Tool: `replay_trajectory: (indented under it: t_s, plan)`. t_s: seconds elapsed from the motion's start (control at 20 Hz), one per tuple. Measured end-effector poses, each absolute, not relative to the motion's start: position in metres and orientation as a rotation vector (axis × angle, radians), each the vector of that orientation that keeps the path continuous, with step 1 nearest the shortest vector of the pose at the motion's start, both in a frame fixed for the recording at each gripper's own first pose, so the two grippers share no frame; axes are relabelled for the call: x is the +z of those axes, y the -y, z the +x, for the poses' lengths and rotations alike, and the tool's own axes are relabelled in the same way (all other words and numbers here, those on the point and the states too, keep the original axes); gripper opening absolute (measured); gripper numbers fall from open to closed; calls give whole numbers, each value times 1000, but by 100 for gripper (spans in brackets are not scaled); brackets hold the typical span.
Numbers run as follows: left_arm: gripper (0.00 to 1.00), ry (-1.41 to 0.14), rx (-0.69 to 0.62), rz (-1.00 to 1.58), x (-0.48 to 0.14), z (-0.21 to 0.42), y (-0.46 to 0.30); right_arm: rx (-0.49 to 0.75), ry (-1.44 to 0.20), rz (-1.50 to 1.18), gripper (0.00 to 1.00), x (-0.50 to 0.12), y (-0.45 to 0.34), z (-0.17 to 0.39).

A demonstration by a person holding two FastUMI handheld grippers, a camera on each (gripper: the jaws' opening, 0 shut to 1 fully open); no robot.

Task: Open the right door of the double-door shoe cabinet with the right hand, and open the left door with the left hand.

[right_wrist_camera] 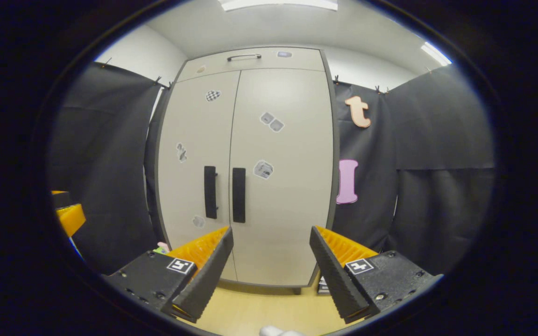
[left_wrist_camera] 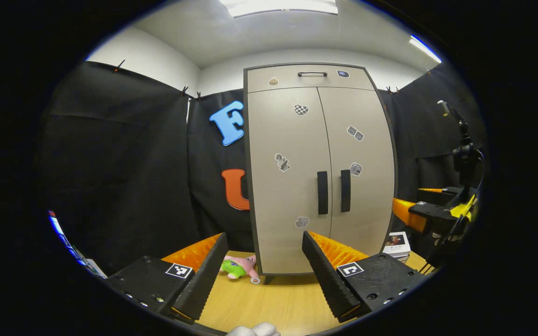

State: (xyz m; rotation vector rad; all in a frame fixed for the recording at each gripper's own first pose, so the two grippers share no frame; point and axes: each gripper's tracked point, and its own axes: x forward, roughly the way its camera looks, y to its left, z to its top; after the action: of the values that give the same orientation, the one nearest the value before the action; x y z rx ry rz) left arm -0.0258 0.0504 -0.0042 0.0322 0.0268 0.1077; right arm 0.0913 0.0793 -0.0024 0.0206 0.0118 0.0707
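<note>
The beige double-door shoe cabinet [left_wrist_camera: 315, 154] stands upright on the wooden table, both doors closed. Two black vertical handles sit side by side at the middle seam: the left door's handle [left_wrist_camera: 322, 192] and the right door's handle [left_wrist_camera: 345, 190]. In the right gripper view the cabinet [right_wrist_camera: 250, 163] is closer, with the left handle [right_wrist_camera: 210, 192] and the right handle [right_wrist_camera: 238, 194]. My left gripper [left_wrist_camera: 264, 242] is open, short of the cabinet's lower front. My right gripper [right_wrist_camera: 271, 235] is open too, facing the right door below its handle. The right gripper [left_wrist_camera: 430, 214] also shows at the right edge of the left gripper view.
A pink and green plush toy [left_wrist_camera: 241, 267] lies on the table [left_wrist_camera: 273, 298] at the cabinet's left foot. A small stack of books or boxes [left_wrist_camera: 397, 244] sits at its right foot. Black cloth walls close in both sides. A drawer with a handle [left_wrist_camera: 312, 73] tops the cabinet.
</note>
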Motion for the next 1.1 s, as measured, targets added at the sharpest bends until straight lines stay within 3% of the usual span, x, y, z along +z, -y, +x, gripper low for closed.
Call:
replay_trajectory:
  t_s: [0.65,0.8,0.85,1.0,1.05,1.1]
  plan:
    - [96,-60,225,12,-8,-42,-84,81,-14,-10,99,17,-146,236]
    - [96,-58,245,13,-6,-42,-88,76,-4,-25,92,22,-152,258]
    - [96,-60,253,18,-8,-42,-91,62,-1,-27,80,24,-151,265]
    - [96,-66,270,17,-10,-46,-98,55,-20,2,65,26,-156,278]
    - [96,-68,275,16,-11,-48,-100,46,-32,9,53,25,-155,280]
    - [96,-69,278,17,-12,-49,-100,35,-24,11,51,26,-156,280]
